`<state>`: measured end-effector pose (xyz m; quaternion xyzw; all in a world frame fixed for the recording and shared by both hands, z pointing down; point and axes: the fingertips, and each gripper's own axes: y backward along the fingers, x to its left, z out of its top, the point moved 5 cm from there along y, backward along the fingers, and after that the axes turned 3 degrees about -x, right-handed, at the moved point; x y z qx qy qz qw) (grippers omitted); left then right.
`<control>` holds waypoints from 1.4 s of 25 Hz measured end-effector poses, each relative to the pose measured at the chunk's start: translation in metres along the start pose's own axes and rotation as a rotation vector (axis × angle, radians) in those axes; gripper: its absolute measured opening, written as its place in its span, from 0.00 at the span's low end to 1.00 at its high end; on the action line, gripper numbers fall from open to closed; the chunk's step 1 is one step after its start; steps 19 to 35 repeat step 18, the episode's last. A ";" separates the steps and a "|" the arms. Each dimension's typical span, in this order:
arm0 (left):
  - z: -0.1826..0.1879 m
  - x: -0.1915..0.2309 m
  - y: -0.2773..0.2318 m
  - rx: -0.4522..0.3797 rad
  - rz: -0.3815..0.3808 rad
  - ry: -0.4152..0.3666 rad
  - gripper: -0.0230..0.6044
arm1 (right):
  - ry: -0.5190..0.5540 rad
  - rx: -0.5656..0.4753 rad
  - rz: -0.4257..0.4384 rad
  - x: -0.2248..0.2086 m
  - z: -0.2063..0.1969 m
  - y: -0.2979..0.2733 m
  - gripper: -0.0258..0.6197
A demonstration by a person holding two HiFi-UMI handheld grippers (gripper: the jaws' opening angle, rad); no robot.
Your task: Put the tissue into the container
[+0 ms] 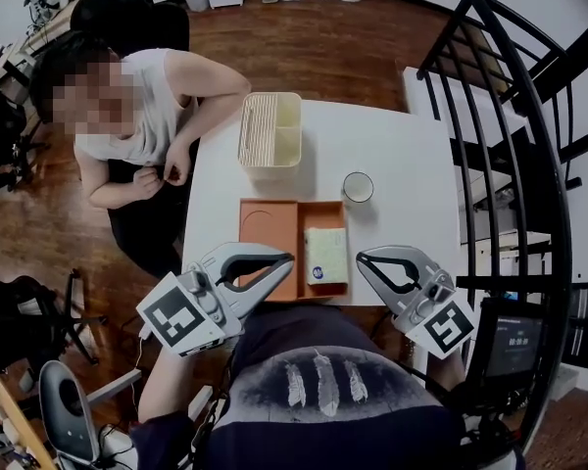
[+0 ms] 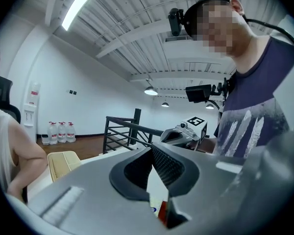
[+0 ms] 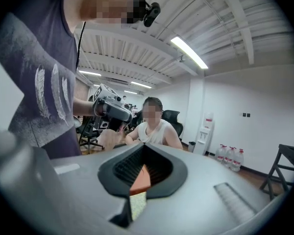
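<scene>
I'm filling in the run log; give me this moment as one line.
left gripper: shut, empty | right gripper: shut, empty | tissue pack: in tray, right compartment | container: beyond tray

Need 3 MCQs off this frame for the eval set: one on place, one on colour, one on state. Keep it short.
1. Where does the flat pale tissue pack lie?
A. in the right compartment of the rectangular plastic tray
B. inside the cream ribbed container
C. in the tray's left compartment

2. What colour is the tray?
A. blue
B. orange
C. green

3. What state is the left gripper in?
A. shut on the tissue pack
B. wide open
C. shut, nothing in it

Answers:
1 A: the head view shows the pack in the right compartment, while the cream ribbed container stands apart, farther back.
2 B: the tray is orange in the head view.
3 C: its jaws meet at the tips with nothing clamped.
</scene>
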<state>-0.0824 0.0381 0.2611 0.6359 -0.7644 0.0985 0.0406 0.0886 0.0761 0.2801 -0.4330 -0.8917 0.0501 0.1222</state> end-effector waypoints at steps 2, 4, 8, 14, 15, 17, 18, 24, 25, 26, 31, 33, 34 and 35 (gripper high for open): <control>0.001 -0.004 -0.003 0.007 -0.006 0.005 0.06 | 0.003 -0.004 -0.002 0.000 0.001 0.002 0.04; 0.004 -0.007 -0.006 0.007 -0.007 0.004 0.06 | 0.006 -0.010 -0.003 -0.001 0.003 0.003 0.04; 0.006 -0.011 -0.006 0.005 -0.010 -0.007 0.06 | 0.009 -0.019 0.000 0.000 0.004 0.002 0.04; 0.005 -0.010 -0.003 -0.006 0.050 -0.003 0.06 | 0.033 -0.014 0.032 -0.001 0.001 -0.005 0.04; 0.004 -0.007 -0.003 -0.009 0.068 0.001 0.06 | 0.050 -0.016 0.043 -0.003 0.001 -0.007 0.04; 0.003 0.000 -0.004 -0.016 0.094 -0.014 0.06 | 0.071 -0.024 0.058 -0.007 0.002 -0.011 0.04; 0.002 0.003 -0.005 -0.020 0.105 -0.028 0.06 | 0.077 -0.028 0.063 -0.010 0.002 -0.012 0.04; 0.002 0.003 -0.005 -0.020 0.105 -0.028 0.06 | 0.077 -0.028 0.063 -0.010 0.002 -0.012 0.04; 0.002 0.003 -0.005 -0.020 0.105 -0.028 0.06 | 0.077 -0.028 0.063 -0.010 0.002 -0.012 0.04; 0.002 0.003 -0.005 -0.020 0.105 -0.028 0.06 | 0.077 -0.028 0.063 -0.010 0.002 -0.012 0.04; 0.002 0.003 -0.005 -0.020 0.105 -0.028 0.06 | 0.077 -0.028 0.063 -0.010 0.002 -0.012 0.04; 0.002 0.003 -0.005 -0.020 0.105 -0.028 0.06 | 0.077 -0.028 0.063 -0.010 0.002 -0.012 0.04; 0.002 0.003 -0.005 -0.020 0.105 -0.028 0.06 | 0.077 -0.028 0.063 -0.010 0.002 -0.012 0.04; 0.002 0.003 -0.005 -0.020 0.105 -0.028 0.06 | 0.077 -0.028 0.063 -0.010 0.002 -0.012 0.04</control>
